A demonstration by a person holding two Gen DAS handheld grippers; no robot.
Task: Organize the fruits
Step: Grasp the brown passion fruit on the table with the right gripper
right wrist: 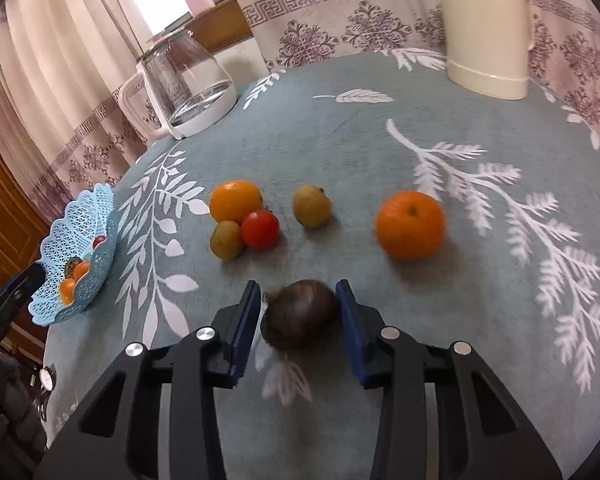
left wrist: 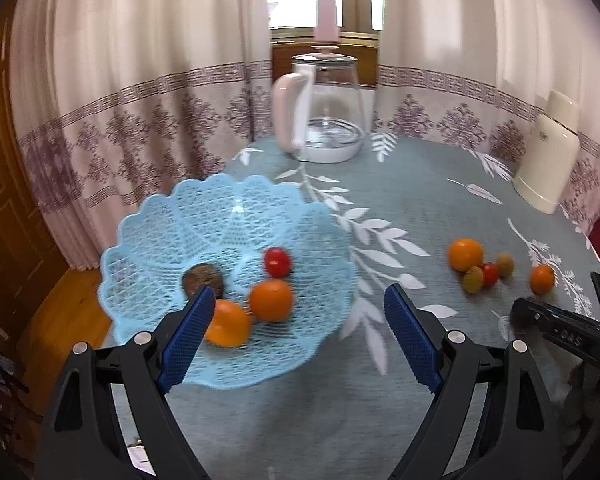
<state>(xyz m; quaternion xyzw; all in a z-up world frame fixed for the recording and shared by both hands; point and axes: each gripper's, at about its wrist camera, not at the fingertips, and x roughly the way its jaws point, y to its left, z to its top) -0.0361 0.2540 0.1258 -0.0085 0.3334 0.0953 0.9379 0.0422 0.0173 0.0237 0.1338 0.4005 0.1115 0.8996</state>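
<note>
Brown fruit (right wrist: 300, 314) between right gripper (right wrist: 298, 300) jaws.

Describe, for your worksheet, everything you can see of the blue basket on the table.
The blue basket is a shallow, light-blue openwork dish that looks like plastic, with a scalloped rim. It stands upright near the table's left edge on the grey-green leaf-print cloth. Inside lie two oranges, a red tomato and a brown fruit. The open left gripper hovers at its near rim.
</note>
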